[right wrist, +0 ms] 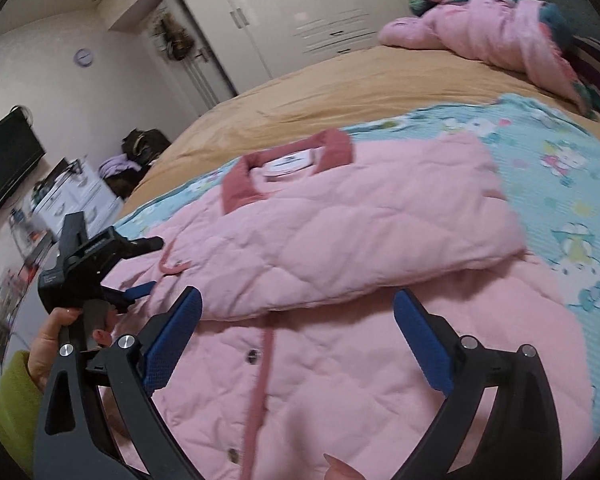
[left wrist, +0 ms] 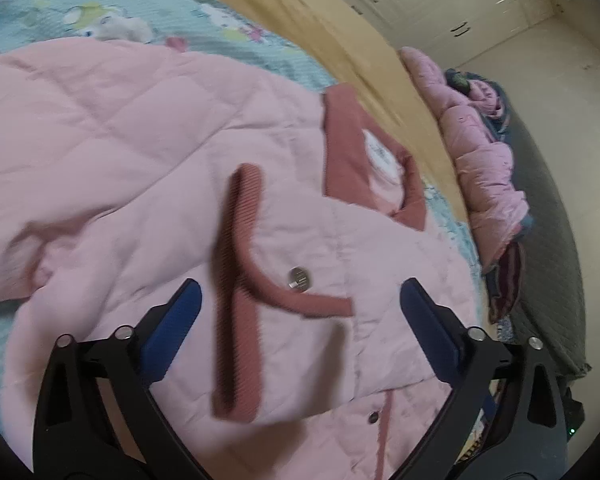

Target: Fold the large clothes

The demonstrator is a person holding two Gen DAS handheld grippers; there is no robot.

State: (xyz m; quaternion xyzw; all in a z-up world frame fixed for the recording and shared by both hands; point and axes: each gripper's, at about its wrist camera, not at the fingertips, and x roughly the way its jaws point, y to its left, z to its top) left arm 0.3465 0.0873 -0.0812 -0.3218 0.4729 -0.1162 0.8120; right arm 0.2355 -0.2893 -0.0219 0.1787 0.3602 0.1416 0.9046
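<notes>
One pink quilted jacket [right wrist: 340, 248] lies on your bed's teal blanket [right wrist: 572, 184], partly folded, collar [right wrist: 284, 168] pointing away from you, long axis running toward you. Both your left gripper [left wrist: 300, 304] and right gripper [right wrist: 296, 320] hover over it, jaws apart, gripping nothing.

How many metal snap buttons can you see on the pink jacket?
3 in the right wrist view: two along the pink jacket placket, one near its pocket trim. Folds may hide others.
</notes>
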